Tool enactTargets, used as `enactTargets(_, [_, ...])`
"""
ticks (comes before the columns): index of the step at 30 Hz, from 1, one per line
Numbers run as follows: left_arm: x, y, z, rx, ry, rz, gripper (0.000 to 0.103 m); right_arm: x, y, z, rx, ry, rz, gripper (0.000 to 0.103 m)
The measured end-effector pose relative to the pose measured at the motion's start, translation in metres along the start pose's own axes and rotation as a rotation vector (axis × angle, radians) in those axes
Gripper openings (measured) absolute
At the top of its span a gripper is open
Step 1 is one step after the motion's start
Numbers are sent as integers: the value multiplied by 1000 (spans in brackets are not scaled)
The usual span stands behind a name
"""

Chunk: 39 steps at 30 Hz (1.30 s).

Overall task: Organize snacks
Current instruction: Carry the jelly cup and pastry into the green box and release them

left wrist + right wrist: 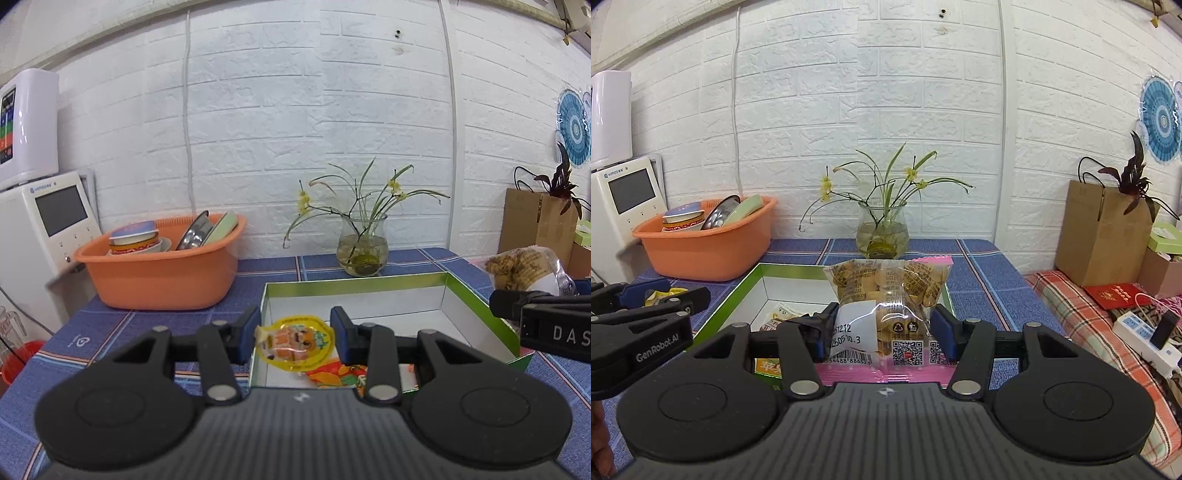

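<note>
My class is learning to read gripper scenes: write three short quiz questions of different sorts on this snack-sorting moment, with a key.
1. True or false: the left gripper holds the yellow jelly cup over the green-rimmed box.
2. The right gripper holds: A) the glass vase B) the clear biscuit bag C) nothing.
3. Fill in: the dishes sit in the orange ____.

Key: 1 true; 2 B; 3 basin.
</note>
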<state>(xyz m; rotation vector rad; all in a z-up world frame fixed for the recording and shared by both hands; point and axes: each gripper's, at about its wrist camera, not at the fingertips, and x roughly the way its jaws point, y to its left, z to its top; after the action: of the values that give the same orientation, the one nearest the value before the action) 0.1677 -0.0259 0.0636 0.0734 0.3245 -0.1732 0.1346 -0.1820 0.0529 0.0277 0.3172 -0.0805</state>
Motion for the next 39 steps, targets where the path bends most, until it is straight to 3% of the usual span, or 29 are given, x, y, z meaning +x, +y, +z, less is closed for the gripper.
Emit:
enactTargets(16, [52,0,1,2,21,28,37,30,-20,4,7,-24,55,89])
enactTargets(23, [86,-10,-12,13,66,-12,37,71,-8,-9,10,74,123,89])
enactTargets(32, [101,-11,-26,21,88,-46,54,97,-11,-21,41,153,121,94])
enactTargets(39, [94,-8,-25,39,83,-43,65,85,-19,-18,53,111,133,102])
